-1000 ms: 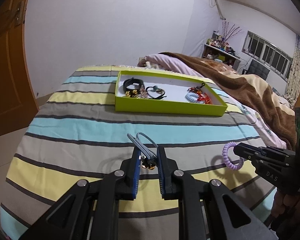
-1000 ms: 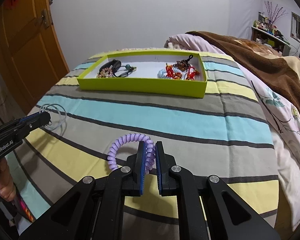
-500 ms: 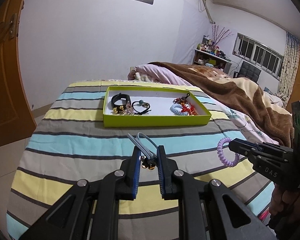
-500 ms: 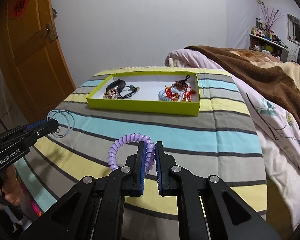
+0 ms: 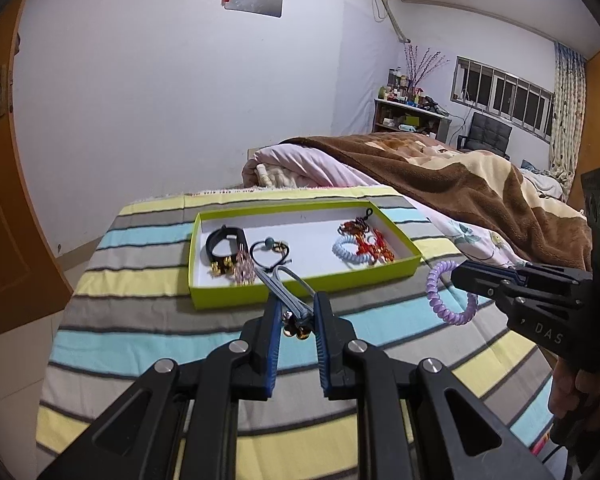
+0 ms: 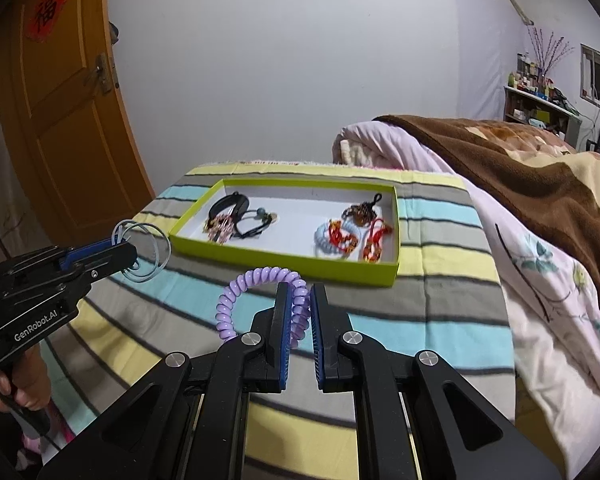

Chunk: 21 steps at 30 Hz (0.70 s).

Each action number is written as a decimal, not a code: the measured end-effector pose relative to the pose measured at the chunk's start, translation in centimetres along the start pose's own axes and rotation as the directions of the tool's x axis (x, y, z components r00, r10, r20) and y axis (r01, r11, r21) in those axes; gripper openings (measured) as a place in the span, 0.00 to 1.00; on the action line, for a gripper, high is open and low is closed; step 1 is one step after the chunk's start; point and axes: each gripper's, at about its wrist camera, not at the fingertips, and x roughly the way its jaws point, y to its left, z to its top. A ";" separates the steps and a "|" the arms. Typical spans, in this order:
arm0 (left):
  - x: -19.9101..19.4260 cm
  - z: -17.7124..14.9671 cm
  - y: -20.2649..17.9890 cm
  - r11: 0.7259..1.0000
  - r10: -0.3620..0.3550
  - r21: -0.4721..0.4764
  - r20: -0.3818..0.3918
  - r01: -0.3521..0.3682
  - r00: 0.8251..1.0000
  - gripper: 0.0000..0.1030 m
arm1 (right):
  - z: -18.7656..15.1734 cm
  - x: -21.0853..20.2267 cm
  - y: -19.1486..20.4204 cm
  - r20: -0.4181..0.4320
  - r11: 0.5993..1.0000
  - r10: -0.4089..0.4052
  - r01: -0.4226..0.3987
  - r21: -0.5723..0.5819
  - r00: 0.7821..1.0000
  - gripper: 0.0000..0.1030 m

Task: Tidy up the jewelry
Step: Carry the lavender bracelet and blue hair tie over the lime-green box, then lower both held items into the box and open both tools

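My left gripper (image 5: 297,316) is shut on a grey-blue elastic band (image 5: 286,288) with small gold beads, held above the striped bedspread. Seen from the right wrist, the left gripper (image 6: 120,250) shows the band's thin loops (image 6: 150,254) hanging from its tip. My right gripper (image 6: 298,300) is shut on a purple spiral hair tie (image 6: 244,288); from the left wrist the right gripper (image 5: 460,278) carries the purple spiral hair tie (image 5: 444,296) in the air. Ahead lies a lime-green tray (image 5: 300,290) with a black bracelet (image 5: 220,244), a pale blue coil (image 5: 346,252) and red charms (image 5: 374,246).
The tray (image 6: 284,258) sits on a striped bedspread (image 6: 420,320) near the bed's far end. A brown and pink quilt (image 6: 540,200) is heaped to the right. An orange wooden door (image 6: 60,120) stands at left. A person's hand (image 6: 24,384) grips the left handle.
Both grippers rose with their hair ties still held, so the tray looks smaller and further below. The bedspread has dropped away under them.
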 end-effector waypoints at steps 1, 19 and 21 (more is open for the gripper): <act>0.4 0.3 0.1 1.000 0.002 0.005 0.000 -0.002 1.000 0.16 | 0.4 0.2 -0.1 0.004 1.000 0.001 -0.001 0.000 1.000 0.09; 7.9 4.7 1.8 0.999 -0.002 0.053 -0.008 0.003 1.000 0.16 | 4.9 7.6 -1.8 -0.034 1.000 -0.025 0.024 -0.017 0.999 0.09; 8.7 4.9 2.0 0.998 -0.001 0.057 -0.016 0.002 1.000 0.16 | 5.3 8.9 -2.0 -0.048 1.000 -0.027 0.027 -0.016 0.998 0.09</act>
